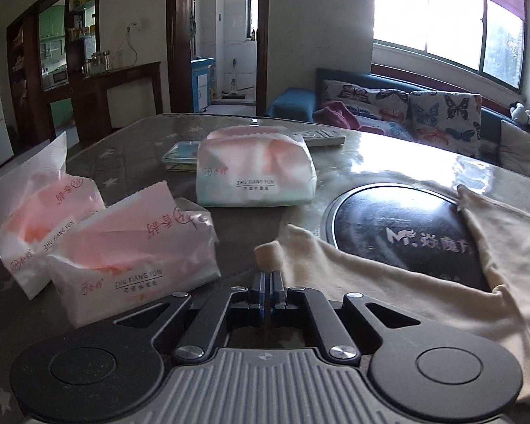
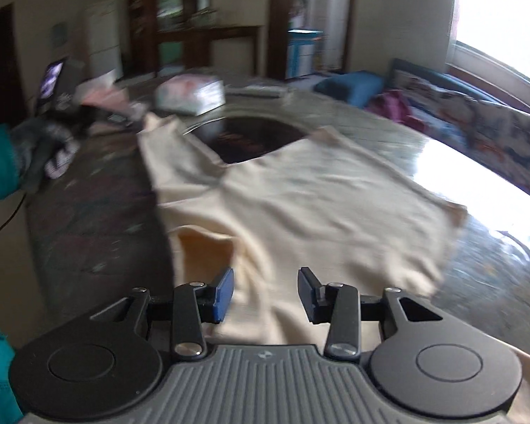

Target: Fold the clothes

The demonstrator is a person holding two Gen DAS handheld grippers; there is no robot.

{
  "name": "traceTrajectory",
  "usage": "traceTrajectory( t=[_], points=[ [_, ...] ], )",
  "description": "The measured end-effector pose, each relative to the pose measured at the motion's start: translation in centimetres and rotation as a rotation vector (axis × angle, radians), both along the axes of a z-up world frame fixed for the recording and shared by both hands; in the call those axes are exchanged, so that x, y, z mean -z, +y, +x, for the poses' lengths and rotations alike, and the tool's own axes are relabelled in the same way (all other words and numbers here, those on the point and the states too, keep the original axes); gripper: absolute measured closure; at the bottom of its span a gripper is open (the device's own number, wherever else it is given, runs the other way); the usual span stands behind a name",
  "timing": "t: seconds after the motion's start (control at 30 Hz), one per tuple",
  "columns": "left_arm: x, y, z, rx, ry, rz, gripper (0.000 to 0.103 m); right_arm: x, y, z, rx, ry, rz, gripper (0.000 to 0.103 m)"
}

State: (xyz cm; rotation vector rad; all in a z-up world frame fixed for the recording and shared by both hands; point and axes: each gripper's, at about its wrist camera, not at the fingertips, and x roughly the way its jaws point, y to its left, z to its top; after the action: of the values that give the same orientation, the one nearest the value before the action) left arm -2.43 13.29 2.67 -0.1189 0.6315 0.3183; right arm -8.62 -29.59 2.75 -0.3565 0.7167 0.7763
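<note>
Our left gripper [image 1: 268, 279], low and level over the table's near edge, is clamped on a small fold of the cream-coloured soft cotton garment [image 2: 300, 205], which lies spread across the glossy grey round table [image 2: 477, 162] and partly over its black round inset hob [image 1: 406, 226]. Judged risk: so thin a pinch may slip, or a pull may drag cloth into the pink-and-white plastic tissue packs [image 1: 134, 247] just beside it. Our right gripper [image 2: 265, 293] hovers with jaws apart above the garment's near part, holding nothing; that view is motion-blurred.
</note>
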Motion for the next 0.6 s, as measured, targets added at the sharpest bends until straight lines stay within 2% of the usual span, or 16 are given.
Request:
traceTrajectory(
  t=[0.1, 0.23, 0.33, 0.37, 0.43, 0.6],
  points=[
    [0.1, 0.2, -0.1, -0.010, 0.004, 0.000, 0.102, 0.8, 1.5, -0.4, -0.036, -0.015, -0.037, 0.063],
    [0.2, 0.4, -0.4, -0.014, 0.012, -0.007, 0.102, 2.0, 2.3, -0.6, -0.020, -0.002, -0.072, 0.067],
    [-0.4, -0.9, -1.1, 0.035, 0.002, -0.006, 0.101, 2.7, 2.2, -1.0, -0.019, -0.004, -0.096, 0.078],
    [-0.7, -1.8, -1.5, 0.073, -0.001, -0.013, 0.101, 2.7, 2.1, -1.1, -0.023, -0.009, -0.100, 0.080],
    [-1.5, -3.9, -2.4, 0.176, -0.012, -0.034, 0.100, 2.7, 2.0, -1.3, -0.031, -0.019, -0.109, 0.094],
    [-2.9, -11.3, -4.0, 0.513, -0.035, -0.067, 0.100, 2.6, 2.2, -2.0, -0.086, -0.040, -0.147, 0.100]
  ],
)
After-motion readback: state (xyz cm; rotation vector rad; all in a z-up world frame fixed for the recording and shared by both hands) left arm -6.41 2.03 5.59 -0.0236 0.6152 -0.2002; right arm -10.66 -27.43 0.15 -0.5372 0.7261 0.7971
